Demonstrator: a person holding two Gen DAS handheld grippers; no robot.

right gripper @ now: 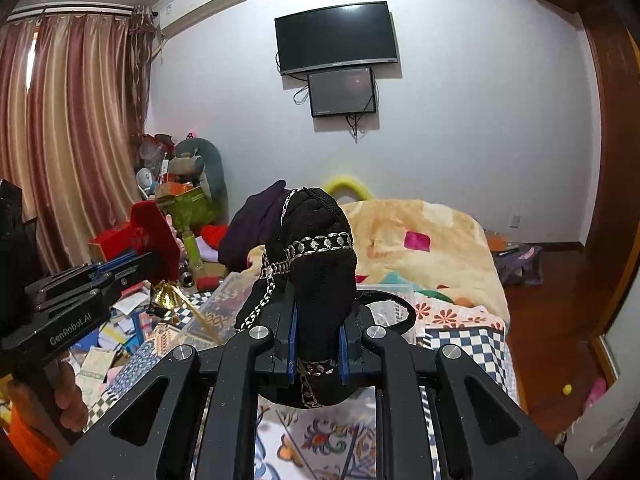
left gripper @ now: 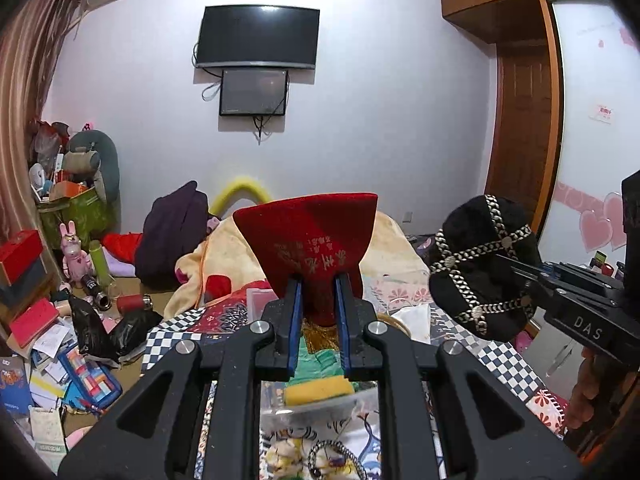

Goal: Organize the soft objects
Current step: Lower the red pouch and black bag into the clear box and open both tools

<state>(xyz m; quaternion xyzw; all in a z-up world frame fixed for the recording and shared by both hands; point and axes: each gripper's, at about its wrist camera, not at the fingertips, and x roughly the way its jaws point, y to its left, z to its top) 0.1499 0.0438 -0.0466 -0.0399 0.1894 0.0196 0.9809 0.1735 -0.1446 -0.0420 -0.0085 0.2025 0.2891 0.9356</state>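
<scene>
Hiding both grippers' fingertips: red pouch (left gripper: pixel 308 248), black hat (right gripper: pixel 316 280).

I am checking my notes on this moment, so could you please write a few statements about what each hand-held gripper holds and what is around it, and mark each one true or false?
1. The left hand-held gripper is shut on a red velvet pouch. True.
2. The right hand-held gripper is open and holds nothing. False: it is shut on a black hat with silver chain trim.
3. Both soft things are held up in the air above the bed. True.
4. The wall-mounted TV shows a bright picture. False: its screen is dark.
5. A gold tassel hangs below the red velvet pouch. True.
6. The curtains are blue. False: they are pinkish brown.
</scene>
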